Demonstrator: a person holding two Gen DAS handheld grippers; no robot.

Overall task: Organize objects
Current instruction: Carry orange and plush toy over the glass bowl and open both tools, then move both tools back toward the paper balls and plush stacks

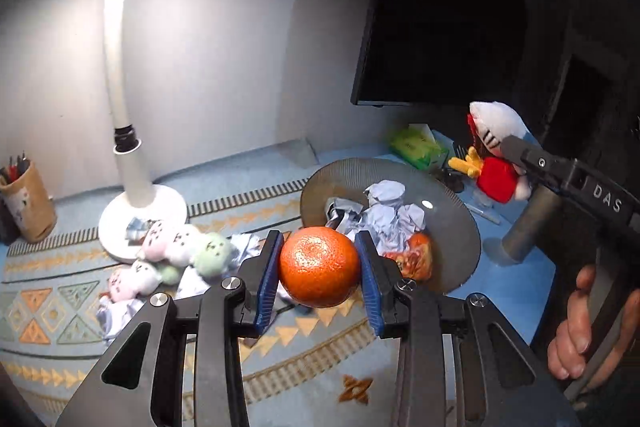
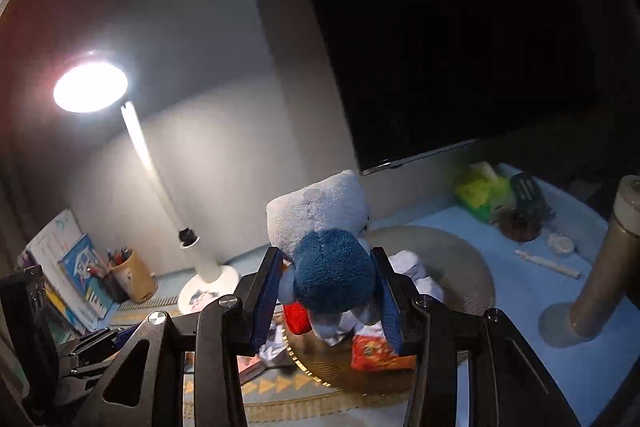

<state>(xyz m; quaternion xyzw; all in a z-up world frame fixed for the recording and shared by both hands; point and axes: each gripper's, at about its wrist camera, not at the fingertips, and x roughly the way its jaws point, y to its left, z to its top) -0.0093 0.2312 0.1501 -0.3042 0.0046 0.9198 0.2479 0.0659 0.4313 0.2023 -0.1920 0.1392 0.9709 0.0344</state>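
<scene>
Orange [image 1: 319, 261] in left view, books [image 2: 70, 277] in right.

Crumpled paper [image 1: 390, 213] crowding the bowl [image 1: 460, 227]; lamp [image 1: 120, 67] left.

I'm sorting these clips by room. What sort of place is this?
Most likely a desk in a home study or bedroom: a lit desk lamp stands on a patterned mat, a dark monitor sits against the wall, and a cup of pens stands to the left.
</scene>
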